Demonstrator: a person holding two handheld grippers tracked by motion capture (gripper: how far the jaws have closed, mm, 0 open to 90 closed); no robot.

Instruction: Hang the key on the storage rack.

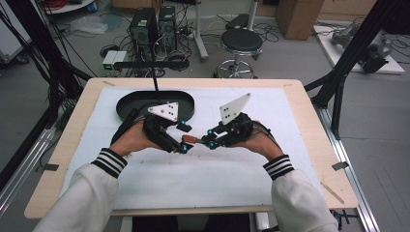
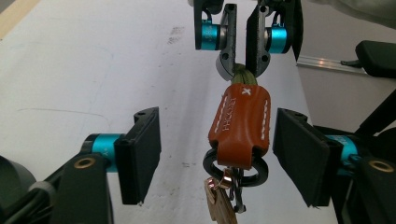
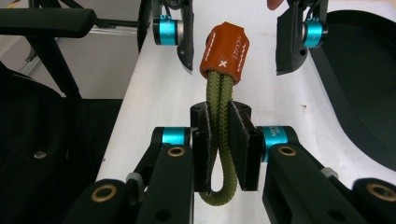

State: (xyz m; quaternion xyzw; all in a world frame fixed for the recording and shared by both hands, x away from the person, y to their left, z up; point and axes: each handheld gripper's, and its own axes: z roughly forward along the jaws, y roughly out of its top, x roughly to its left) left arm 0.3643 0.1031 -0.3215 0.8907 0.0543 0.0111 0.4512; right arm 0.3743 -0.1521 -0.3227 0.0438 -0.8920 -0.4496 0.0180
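Observation:
A key fob hangs between the two grippers above the middle of the table: an orange leather sleeve (image 2: 240, 126) on a doubled olive rope loop (image 3: 219, 93), with a black ring (image 2: 236, 170) and a brass key (image 2: 219, 200) at the other end. My right gripper (image 3: 223, 144) is shut on the rope loop, and the left gripper view sees it (image 2: 239, 51) pinching the rope just past the sleeve. My left gripper (image 2: 219, 156) is open, one jaw on each side of the sleeve, touching neither side. In the high view the fob (image 1: 189, 139) spans both gripper tips.
A black oval tray (image 1: 130, 104) lies at the back left of the white mat (image 1: 203, 179), just behind the left hand. The mat covers a wooden table (image 1: 314, 145). A stool (image 1: 241, 41) and computer towers (image 1: 145, 26) stand on the floor beyond.

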